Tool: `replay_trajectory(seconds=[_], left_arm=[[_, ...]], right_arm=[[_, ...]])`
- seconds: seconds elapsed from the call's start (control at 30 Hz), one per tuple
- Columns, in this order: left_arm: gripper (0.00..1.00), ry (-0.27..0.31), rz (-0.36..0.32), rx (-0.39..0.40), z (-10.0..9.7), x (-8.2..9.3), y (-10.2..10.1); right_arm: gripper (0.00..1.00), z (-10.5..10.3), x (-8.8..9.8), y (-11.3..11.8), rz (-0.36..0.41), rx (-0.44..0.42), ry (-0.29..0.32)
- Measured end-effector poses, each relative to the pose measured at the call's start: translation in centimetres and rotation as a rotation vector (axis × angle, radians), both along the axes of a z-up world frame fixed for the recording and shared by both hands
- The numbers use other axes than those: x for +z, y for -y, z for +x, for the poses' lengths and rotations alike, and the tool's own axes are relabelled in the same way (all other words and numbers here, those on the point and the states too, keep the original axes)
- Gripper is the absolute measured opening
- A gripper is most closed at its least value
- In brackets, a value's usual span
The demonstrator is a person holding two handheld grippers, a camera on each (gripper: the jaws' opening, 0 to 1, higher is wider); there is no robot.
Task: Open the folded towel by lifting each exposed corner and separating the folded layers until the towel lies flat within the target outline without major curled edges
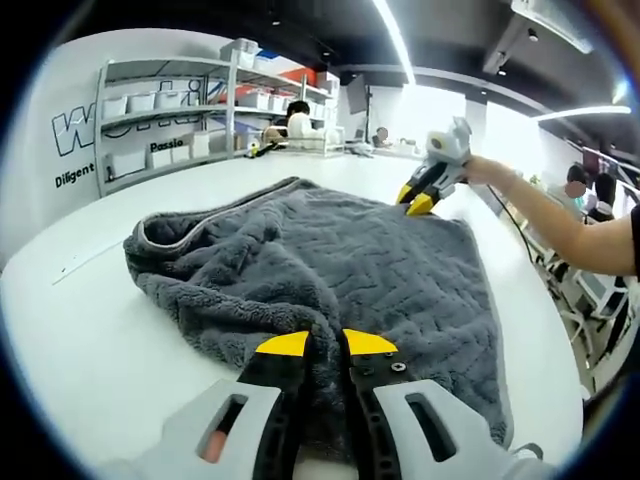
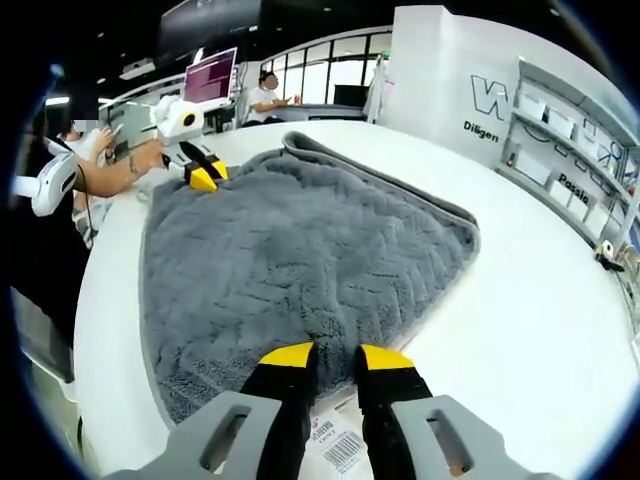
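Plush grey towel (image 1: 340, 270) (zigzag-ribbed) gripped by both tools.

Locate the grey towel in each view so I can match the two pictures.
Left gripper view: the grey towel fills the centre of the white table, its near edge pinched between the left gripper fingers; the right gripper is at its far corner.
Right gripper view: the towel spreads across the centre, its near edge between the right gripper fingers.
Shared landmark: the shelving rack by the lettered wall.
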State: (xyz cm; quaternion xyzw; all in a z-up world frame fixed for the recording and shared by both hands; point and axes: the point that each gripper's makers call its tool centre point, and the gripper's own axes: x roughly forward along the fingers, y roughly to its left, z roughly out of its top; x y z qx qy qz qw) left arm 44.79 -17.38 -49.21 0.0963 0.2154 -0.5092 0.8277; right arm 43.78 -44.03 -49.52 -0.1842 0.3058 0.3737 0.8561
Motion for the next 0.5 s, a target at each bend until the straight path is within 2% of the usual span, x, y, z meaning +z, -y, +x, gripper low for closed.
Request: replay_trajectory(seconds=[0.33, 0.5], left_arm=[[0.1, 0.017, 0.001, 0.004, 1.2, 0.3, 1.6], [0.1, 0.026, 0.004, 0.005, 0.8, 0.3, 2.2]], right_arm=[[0.13, 0.2, -0.1, 1.8, -0.059, -0.047, -0.021], [0.14, 0.3, 0.0, 2.5, -0.093, -0.065, -0.017]])
